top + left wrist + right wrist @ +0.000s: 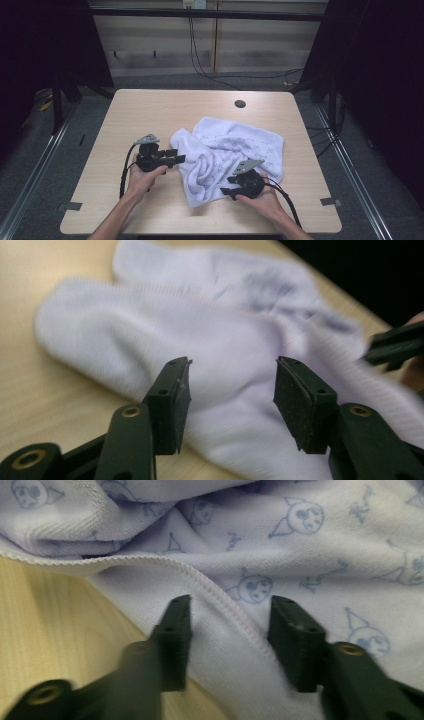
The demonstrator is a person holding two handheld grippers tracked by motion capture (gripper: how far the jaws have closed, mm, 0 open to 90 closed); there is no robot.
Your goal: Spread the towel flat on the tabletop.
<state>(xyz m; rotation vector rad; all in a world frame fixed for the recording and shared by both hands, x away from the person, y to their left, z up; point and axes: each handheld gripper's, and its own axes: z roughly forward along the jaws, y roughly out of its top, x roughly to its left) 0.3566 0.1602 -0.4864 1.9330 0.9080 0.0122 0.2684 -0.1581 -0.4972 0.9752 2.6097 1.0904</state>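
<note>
A white towel printed with pale blue cartoon faces lies crumpled on the right half of the wooden table. My left gripper is held just left of the towel and points at its rolled left fold. In the left gripper view the left gripper stands open, with the towel beyond its pads and nothing between them. My right gripper hovers at the towel's near right edge. In the right gripper view the right gripper is open, with the stitched hem of the towel running between its jaws without being pinched.
A round cable hole sits near the table's far edge. Bare wood lies left of the hem. Tape marks sit at the near corners. Black frame posts and floor cables surround the table.
</note>
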